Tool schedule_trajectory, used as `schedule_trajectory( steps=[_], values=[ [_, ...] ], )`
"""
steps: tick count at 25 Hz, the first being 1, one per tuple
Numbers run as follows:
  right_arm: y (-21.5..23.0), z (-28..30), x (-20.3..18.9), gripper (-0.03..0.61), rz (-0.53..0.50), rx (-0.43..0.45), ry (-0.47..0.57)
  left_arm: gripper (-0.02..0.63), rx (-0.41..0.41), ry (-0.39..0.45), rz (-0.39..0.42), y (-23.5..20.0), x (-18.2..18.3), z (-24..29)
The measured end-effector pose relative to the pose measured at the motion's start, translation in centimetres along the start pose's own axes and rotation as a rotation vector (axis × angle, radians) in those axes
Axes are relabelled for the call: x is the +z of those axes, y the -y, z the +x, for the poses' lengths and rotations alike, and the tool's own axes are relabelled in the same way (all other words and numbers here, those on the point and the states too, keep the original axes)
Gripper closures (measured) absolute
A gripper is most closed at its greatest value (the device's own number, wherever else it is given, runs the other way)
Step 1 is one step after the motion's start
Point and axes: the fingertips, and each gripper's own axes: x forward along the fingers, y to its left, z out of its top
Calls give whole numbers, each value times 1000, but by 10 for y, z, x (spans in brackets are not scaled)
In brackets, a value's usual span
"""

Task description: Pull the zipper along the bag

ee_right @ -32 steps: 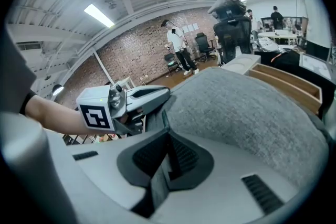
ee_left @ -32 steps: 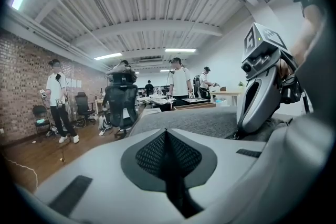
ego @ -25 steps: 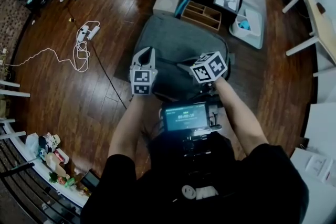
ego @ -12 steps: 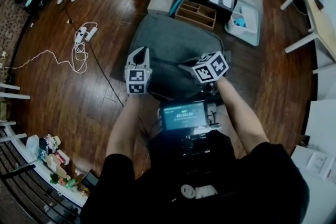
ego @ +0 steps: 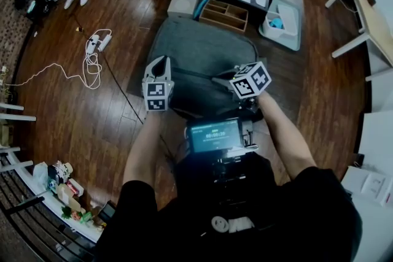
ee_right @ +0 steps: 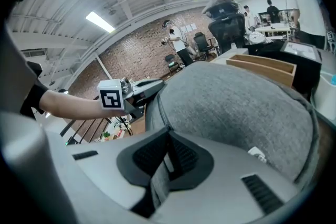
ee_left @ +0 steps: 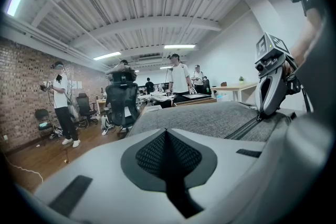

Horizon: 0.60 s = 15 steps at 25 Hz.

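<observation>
Right gripper (ego: 216, 79) slid rightward, clamping zipper pull (ee_right: 157, 180); zipper (ego: 193, 73) lies crosswise; left gripper (ego: 164, 61) closed

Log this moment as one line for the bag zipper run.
bag: grey, lying on floor | left gripper: shut, at bag's edge | right gripper: shut on zipper pull

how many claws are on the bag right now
2: left claw at the left edge of the grey bag; right claw shut on the zipper pull, further right. None hidden.
</observation>
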Motion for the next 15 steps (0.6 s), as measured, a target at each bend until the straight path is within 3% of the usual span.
schedule_trajectory(
  steps=[15],
  values=[
    [13, -18, -16, 569, 30, -3, 8, 614, -12, -6, -3, -1, -2, 3]
  ],
)
